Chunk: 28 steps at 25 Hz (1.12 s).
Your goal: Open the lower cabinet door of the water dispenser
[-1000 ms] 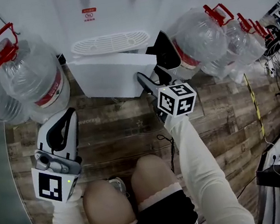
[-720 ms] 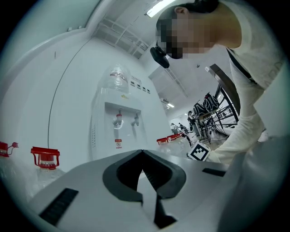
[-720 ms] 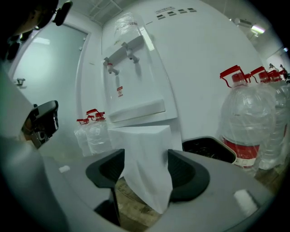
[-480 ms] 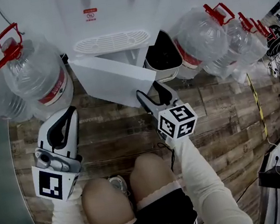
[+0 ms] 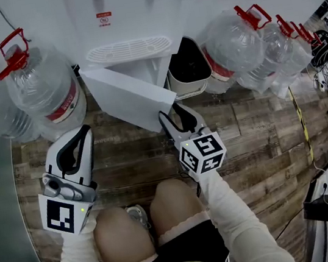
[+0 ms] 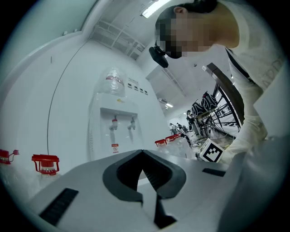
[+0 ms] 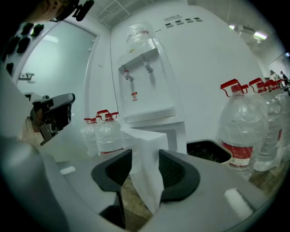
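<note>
Water dispenser [image 5: 124, 16]: stands against the white wall at top centre. From the head view I get only its front face, the slotted drip tray [image 5: 128, 49] and a red label [image 5: 103, 18]. The right gripper view adds what that view cuts off: the unit's full height, both taps [image 7: 136, 72] and the upturned bottle [image 7: 138, 31] on top. The left gripper view shows the same unit from further left, plus the person bent over the rig and a dark equipment rack [image 6: 213, 106] far behind.

Lower cabinet door [image 5: 128, 99]: swung out from the cabinet at a slant, hinged on the left, with its free edge toward the person's knees [image 5: 123, 226]. In the head view the gripper body covers the contact, but the right gripper view settles it.

Right gripper [image 5: 175, 114]: its jaws have just been closing. The door's free edge stands between them, with a pad clamped on each face.

Left gripper [image 5: 82, 134]: jaws together with nothing between them. It is held off to the left above the plank floor [image 5: 131, 157], well apart from the door.

Surroundings:
- The left jugs [image 5: 42, 85], red-capped, stand just beside the hinge side.
- The right jugs [image 5: 230, 43] crowd the other side.
- A black-lined waste bin [image 5: 189, 64] sits between the cabinet and the right jugs, just beside the door's free edge and the right gripper's outer jaw.
- Cables [image 5: 325, 95] trail at the far right.
</note>
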### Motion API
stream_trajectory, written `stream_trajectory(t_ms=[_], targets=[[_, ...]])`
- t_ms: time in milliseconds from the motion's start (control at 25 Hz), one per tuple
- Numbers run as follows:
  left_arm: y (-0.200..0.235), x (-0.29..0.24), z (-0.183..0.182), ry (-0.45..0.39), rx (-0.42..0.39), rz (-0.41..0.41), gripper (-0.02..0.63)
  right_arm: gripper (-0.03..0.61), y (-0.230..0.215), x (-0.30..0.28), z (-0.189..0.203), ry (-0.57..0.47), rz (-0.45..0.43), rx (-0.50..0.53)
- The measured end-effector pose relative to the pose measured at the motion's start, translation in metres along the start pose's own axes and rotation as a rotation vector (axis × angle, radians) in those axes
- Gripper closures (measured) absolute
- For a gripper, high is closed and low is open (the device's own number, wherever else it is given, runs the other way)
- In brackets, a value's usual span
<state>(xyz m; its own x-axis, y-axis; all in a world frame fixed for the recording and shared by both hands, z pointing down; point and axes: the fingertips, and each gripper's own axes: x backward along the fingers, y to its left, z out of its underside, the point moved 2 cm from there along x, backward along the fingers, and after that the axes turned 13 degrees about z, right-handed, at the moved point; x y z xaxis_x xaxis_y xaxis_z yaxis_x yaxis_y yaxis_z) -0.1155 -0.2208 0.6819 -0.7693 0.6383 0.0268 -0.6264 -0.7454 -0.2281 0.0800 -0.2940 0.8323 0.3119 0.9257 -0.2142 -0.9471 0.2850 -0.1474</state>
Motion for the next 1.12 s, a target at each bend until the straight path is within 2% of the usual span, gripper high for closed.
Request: stream_trajectory(t_ms=[240,480,800,960,1120], targets=[[-0.002,0.002,-0.001,0.003,-0.003,-0.002,0.612,0.482,-0.012,-0.003,0.000,-0.004,0.080,0.051],[0.003,0.003,0.007,0.005,0.004,0.001,0.612,0.480,-0.013,-0.004,0.000,-0.015,0.089,0.063],[0.018,-0.003,0.012,0.016,0.055,0.011,0.612,0.485,-0.005,0.004,-0.005,-0.015,0.120,0.098],[0.025,-0.009,0.008,0.054,0.086,0.047,0.612,0.569,-0.001,0.009,-0.019,-0.020,0.144,0.096],[0.033,-0.013,0.000,0.094,0.114,0.063,0.612,0.569,0.010,0.013,-0.038,-0.021,0.127,0.072]])
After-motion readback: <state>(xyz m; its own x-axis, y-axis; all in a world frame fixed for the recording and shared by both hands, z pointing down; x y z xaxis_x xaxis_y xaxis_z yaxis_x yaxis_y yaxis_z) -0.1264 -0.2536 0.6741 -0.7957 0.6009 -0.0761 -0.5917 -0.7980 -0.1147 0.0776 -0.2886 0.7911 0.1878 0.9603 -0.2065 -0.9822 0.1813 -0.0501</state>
